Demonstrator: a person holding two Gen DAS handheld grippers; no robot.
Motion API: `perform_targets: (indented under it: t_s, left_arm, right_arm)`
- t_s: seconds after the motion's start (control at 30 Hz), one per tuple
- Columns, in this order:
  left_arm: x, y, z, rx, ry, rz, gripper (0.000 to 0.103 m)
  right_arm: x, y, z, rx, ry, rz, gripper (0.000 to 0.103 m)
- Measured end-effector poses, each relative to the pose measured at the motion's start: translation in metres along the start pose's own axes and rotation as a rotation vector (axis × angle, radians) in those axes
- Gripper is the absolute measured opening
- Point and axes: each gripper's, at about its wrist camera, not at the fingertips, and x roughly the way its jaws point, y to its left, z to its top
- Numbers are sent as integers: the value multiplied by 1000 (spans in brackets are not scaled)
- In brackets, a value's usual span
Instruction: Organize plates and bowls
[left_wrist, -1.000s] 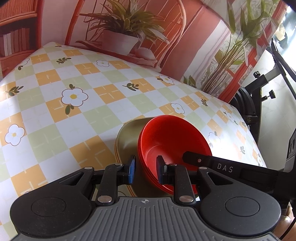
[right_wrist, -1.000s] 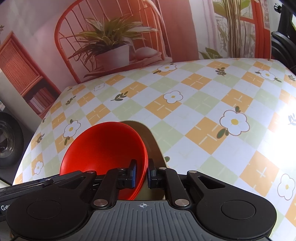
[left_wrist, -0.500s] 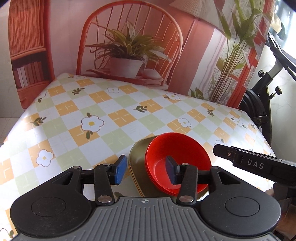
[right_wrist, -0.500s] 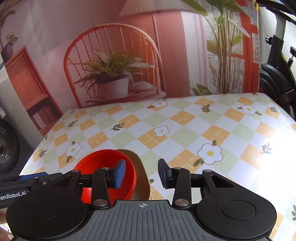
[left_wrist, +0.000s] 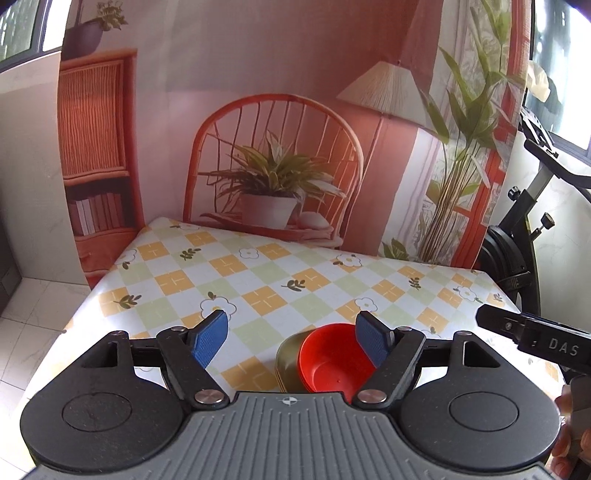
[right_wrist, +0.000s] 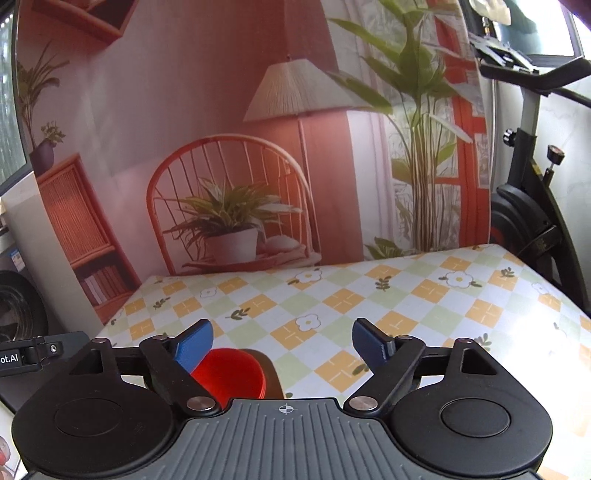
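Both my grippers — left (left_wrist: 291, 334), right (right_wrist: 282, 341) — gape empty above red bowls (left_wrist: 330, 365) stacked on olive plates (left_wrist: 286, 356) by the table's (left_wrist: 258, 280) near edge.

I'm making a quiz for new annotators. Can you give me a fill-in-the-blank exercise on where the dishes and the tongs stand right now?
1. The stacked bowls are coloured ____.
2. The bowls sit on the olive-gold plates, which rest on the ____ tablecloth.
3. The left tongs are ____ and grip nothing.
4. The right tongs hold ____ between their blue pads.

Missing words: red; checkered; open; nothing
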Motion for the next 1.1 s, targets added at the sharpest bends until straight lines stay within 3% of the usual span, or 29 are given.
perform_targets:
  t_s: [0.2,0.4,0.63,1.1]
  left_arm:
    - [-42,-12,15,62,-78,57,80]
    - [-92,-23,31,114,-189,91,85]
    - [-147,-28,38,96,-299,35,87]
    - [-216,-56,37,131,-390,41,88]
  right_arm:
    - [-49,-4,21,-8,-79,-2,102]
    - [-99,-1,40,-30,-167,-49,103]
    - [-153,-2,56,-32,-233,-59,103]
    - [-223,26,62,-111,-278,-58,103]
